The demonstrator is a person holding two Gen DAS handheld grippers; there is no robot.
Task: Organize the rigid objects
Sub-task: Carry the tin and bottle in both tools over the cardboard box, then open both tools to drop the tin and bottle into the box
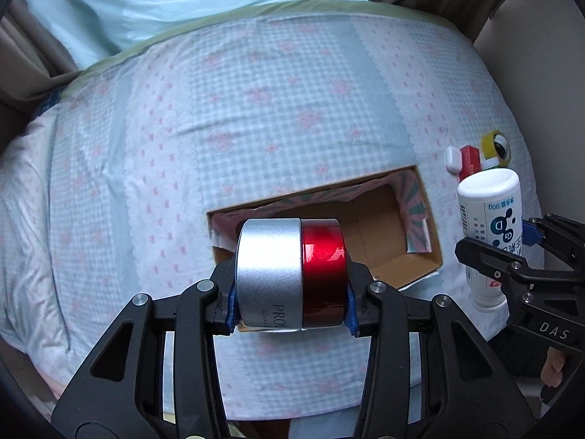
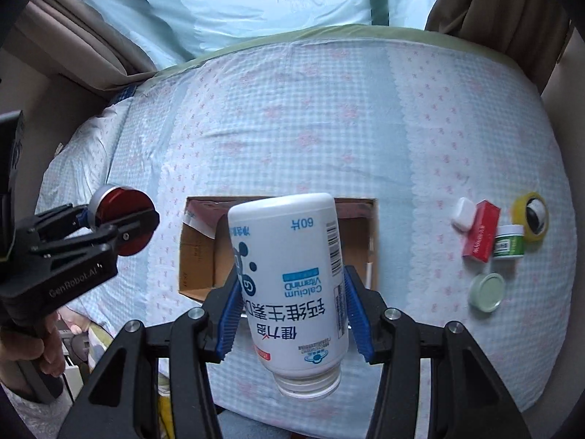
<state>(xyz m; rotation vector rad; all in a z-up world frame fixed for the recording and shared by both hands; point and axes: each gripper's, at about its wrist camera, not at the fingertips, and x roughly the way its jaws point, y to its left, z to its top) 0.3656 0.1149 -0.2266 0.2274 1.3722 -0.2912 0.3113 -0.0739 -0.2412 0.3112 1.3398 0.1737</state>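
Note:
My left gripper [image 1: 290,305] is shut on a silver and red jar [image 1: 290,274], held on its side above the near left part of an open cardboard box [image 1: 424,219]. The jar also shows in the right wrist view [image 2: 120,219]. My right gripper [image 2: 292,307] is shut on a white calcium bottle [image 2: 292,285], held upside down above the near edge of the box [image 2: 197,256]. The bottle shows at the right of the left wrist view [image 1: 490,219]. The box looks empty inside.
The box sits on a bed with a blue checked sheet [image 2: 292,109]. To its right lie a white case [image 2: 463,214], a red carton [image 2: 480,236], a green jar [image 2: 509,245], a yellow tape roll [image 2: 532,217] and a pale green lid [image 2: 486,292].

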